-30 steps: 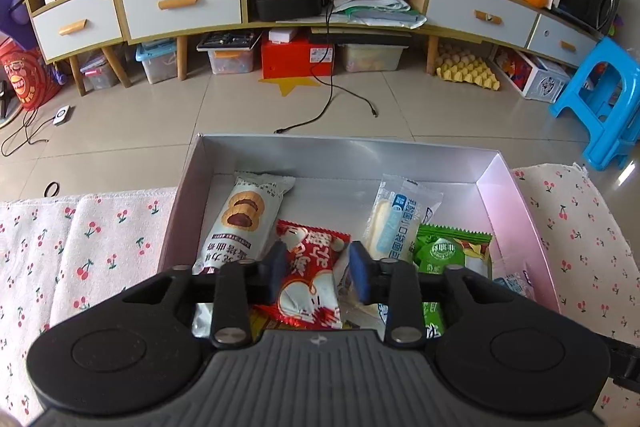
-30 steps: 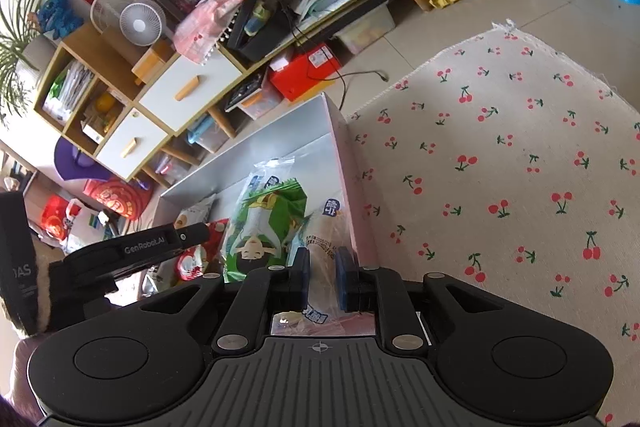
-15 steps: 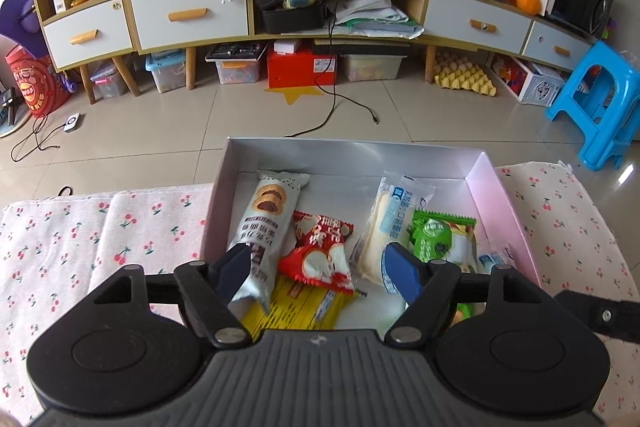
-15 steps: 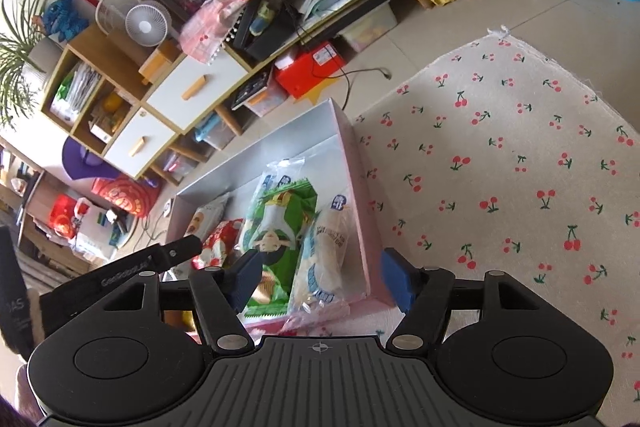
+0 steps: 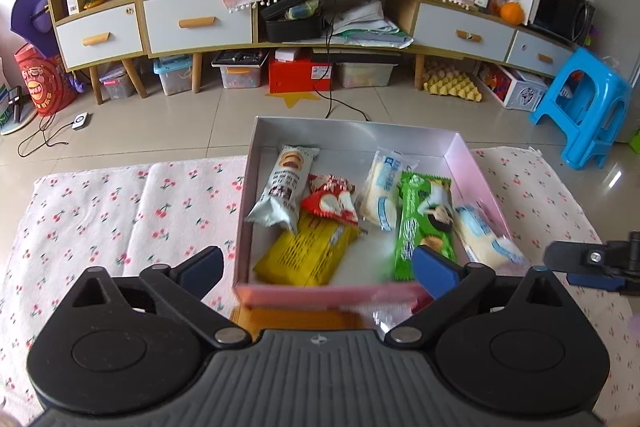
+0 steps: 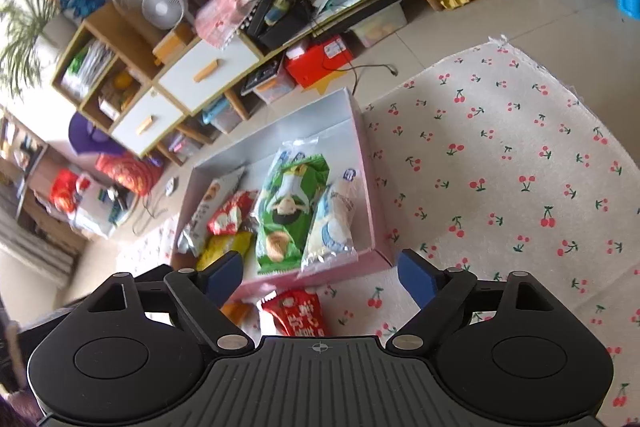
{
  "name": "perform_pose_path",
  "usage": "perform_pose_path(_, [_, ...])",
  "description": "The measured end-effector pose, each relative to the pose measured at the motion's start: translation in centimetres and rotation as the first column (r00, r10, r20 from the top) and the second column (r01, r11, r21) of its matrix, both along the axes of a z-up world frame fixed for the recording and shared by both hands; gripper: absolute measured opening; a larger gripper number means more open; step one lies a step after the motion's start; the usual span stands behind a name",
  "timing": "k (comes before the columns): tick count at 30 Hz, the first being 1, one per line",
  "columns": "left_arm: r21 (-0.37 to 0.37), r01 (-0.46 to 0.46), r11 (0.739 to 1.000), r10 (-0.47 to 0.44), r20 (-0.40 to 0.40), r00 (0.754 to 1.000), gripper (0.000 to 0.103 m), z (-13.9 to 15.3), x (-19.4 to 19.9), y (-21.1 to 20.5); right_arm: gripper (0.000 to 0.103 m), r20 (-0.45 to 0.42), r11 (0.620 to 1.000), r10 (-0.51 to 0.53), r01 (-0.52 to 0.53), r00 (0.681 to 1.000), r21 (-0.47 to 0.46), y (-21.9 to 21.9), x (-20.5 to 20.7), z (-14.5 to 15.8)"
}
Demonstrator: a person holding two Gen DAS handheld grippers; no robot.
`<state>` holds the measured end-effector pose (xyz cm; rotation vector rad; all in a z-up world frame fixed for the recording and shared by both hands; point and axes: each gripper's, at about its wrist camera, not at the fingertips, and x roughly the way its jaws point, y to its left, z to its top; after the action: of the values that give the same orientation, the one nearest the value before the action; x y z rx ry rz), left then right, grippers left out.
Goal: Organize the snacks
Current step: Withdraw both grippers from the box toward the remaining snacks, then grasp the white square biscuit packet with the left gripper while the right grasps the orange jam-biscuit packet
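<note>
A pink box with a silver inside lies on the cherry-print cloth. In it lie several snack packs: a grey cookie pack, a red pack, a yellow pack, a white pack, a green pack and a white-blue pack. My left gripper hangs over the box's near wall, jaws opening, nothing held. My right gripper is also opening and empty. On the cloth below it lies another red pack.
Beyond the cloth's far edge is a tiled floor with a long low cabinet, storage bins, a red box, a trailing cable and a blue stool. An orange pack lies just outside the box's near wall.
Both grippers opened wide, letting go of the packs they were shut on, and drew back and up from the box. The white-blue pack now lies in the box.
</note>
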<state>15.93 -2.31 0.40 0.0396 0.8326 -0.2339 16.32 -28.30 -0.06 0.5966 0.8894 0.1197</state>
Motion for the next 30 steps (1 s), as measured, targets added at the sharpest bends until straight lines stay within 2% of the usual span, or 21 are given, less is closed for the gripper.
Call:
perform_pose_path(7, [-0.015, 0.011, 1.000, -0.011, -0.024, 1.000, 0.102, -0.4, -2.7, 1.3, 0.087, -0.011, 0.995, 0.077, -0.077, 0.997, -0.067, 0.7, -1.9, -0.2])
perform_pose_path(14, [-0.063, -0.004, 0.998, 0.002, -0.035, 0.999, 0.102, -1.8, -5.4, 3.1, 0.088, -0.014, 0.977, 0.155, -0.155, 0.988, -0.146, 2.1, -3.8, -0.4])
perform_pose_path(21, [-0.018, 0.085, 0.996, -0.084, 0.056, 0.995, 0.102, -2.9, -7.4, 4.6, 0.088, -0.013, 0.949, 0.239, -0.237, 0.971, -0.207, 4.6, -5.8, -1.4])
perform_pose_path(26, [-0.035, 0.128, 0.991, -0.127, 0.010, 0.992, 0.102, -4.1, -8.2, 5.1, 0.088, -0.007, 0.932, 0.286, -0.280, 0.958, -0.229, 5.9, -6.4, -1.6])
perform_pose_path(30, [-0.007, 0.208, 0.978, -0.208, 0.001, 0.978, 0.102, -5.1, -8.9, 4.8, 0.088, -0.018, 0.928, 0.293, -0.289, 0.956, -0.235, 6.9, -6.3, -1.8])
